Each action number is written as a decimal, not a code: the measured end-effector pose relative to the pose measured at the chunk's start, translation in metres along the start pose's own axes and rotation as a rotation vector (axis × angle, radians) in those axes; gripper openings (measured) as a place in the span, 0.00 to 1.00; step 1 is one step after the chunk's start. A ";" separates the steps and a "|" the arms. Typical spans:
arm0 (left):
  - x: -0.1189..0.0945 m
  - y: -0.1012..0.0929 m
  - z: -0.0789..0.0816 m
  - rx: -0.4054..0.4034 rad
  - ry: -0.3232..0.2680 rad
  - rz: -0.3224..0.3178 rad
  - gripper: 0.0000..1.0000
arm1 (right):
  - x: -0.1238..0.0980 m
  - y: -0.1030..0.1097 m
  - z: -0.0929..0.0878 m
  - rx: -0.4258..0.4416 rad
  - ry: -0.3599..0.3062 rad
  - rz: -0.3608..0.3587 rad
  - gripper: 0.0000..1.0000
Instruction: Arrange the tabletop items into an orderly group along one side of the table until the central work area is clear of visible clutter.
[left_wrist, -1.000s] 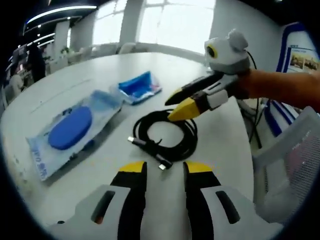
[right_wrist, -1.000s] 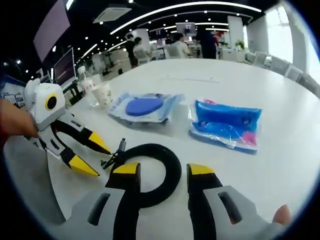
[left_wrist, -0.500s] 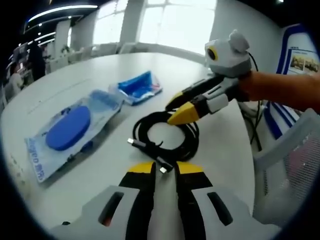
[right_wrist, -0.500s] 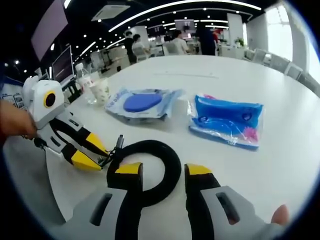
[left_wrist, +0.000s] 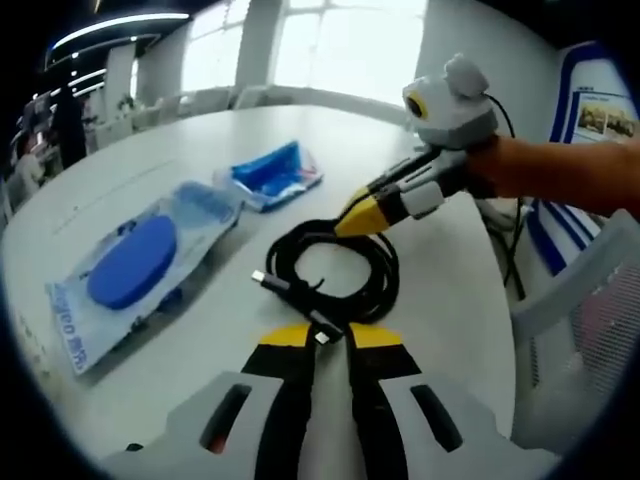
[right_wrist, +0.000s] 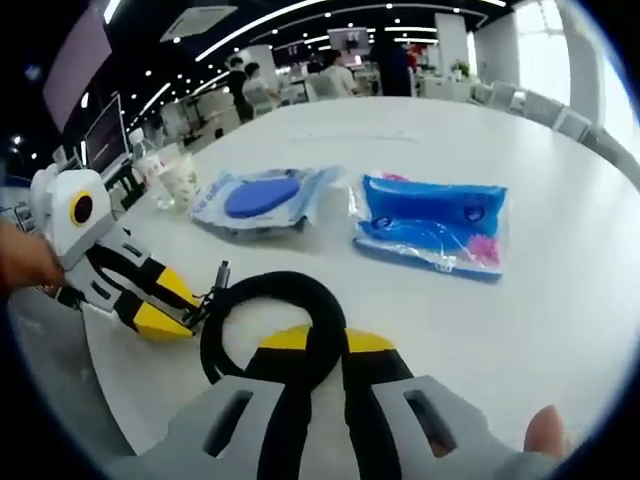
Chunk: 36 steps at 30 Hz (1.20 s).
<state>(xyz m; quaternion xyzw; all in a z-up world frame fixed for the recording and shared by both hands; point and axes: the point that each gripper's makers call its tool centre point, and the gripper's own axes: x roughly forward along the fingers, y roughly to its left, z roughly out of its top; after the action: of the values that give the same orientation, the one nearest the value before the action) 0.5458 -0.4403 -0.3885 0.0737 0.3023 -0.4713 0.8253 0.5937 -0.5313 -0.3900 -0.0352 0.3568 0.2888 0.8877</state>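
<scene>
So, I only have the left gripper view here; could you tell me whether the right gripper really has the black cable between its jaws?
Observer: Yes. In the right gripper view, the right gripper has its jaws closed on the coiled black cable, which passes between them.
Operator: Thank you. Is anything standing beyond the pouch with the round blue pad?
Observer: A paper cup stands beside that pouch, towards the table edge.
Operator: And the other blue pouch?
Observer: The second pouch shows something pink at one corner.
</scene>
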 end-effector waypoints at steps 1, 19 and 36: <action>0.001 0.000 0.001 0.002 0.000 0.000 0.10 | 0.000 -0.001 0.002 0.008 -0.005 0.000 0.10; 0.009 0.014 0.010 0.014 0.014 0.008 0.09 | 0.004 -0.011 0.005 0.042 -0.016 -0.012 0.10; 0.010 0.012 0.011 0.023 0.008 -0.003 0.12 | 0.003 -0.012 0.006 0.007 -0.030 -0.021 0.16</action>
<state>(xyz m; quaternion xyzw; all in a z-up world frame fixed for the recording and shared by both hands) 0.5644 -0.4452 -0.3872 0.0845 0.3002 -0.4757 0.8225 0.6060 -0.5383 -0.3894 -0.0313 0.3443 0.2788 0.8960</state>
